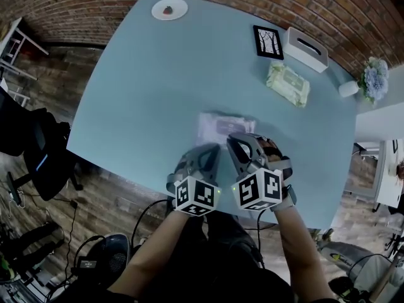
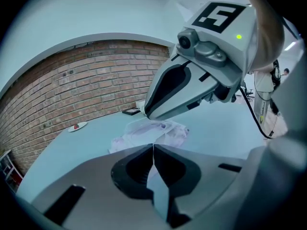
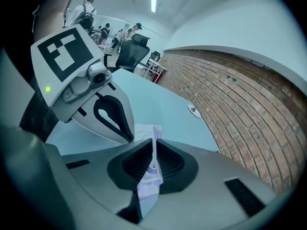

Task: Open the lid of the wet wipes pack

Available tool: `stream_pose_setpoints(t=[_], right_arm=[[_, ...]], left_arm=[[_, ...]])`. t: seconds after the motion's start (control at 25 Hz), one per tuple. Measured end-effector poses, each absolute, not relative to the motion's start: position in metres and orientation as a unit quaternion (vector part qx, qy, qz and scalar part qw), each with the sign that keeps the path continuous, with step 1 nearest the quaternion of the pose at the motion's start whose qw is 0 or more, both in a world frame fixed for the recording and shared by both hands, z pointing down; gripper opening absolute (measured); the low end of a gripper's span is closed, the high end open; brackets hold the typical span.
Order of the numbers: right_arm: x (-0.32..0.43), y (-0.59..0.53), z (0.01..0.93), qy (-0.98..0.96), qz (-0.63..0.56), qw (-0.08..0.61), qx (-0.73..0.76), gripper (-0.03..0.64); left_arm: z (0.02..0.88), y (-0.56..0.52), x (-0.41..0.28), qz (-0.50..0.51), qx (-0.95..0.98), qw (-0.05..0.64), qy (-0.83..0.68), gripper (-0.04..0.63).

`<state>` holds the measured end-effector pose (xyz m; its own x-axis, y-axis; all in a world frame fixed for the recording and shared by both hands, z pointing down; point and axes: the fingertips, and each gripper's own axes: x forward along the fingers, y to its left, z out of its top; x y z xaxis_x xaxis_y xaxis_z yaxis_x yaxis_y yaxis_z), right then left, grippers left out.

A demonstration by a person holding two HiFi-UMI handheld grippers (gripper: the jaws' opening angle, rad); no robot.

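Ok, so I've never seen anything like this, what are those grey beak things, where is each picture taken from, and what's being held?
No robot here: a person holds a two-jaw gripper in each hand. One picture comes from a camera on the person's head, looking down at a blue table. The other two come from cameras riding on the grippers, looking along their jaws. On the table lie a pale wet wipes pack, a green pack, a white box, a framed picture and a small plate. The left gripper is shut, with nothing seen in it. The right gripper is shut on a thin edge of the wet wipes pack, probably its lid flap.
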<state>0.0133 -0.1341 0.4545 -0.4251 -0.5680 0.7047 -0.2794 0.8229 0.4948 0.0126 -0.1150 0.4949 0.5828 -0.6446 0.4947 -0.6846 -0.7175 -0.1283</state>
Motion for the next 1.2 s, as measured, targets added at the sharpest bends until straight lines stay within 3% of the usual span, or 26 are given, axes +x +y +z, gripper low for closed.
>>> stream_pose_setpoints(t=[1.2], right_arm=[[0.038, -0.19, 0.428, -0.85, -0.054, 0.343, 0.397, 0.055]], left_arm=[[0.496, -0.113, 0.007, 0.266, 0.888, 0.045, -0.373, 0.012]])
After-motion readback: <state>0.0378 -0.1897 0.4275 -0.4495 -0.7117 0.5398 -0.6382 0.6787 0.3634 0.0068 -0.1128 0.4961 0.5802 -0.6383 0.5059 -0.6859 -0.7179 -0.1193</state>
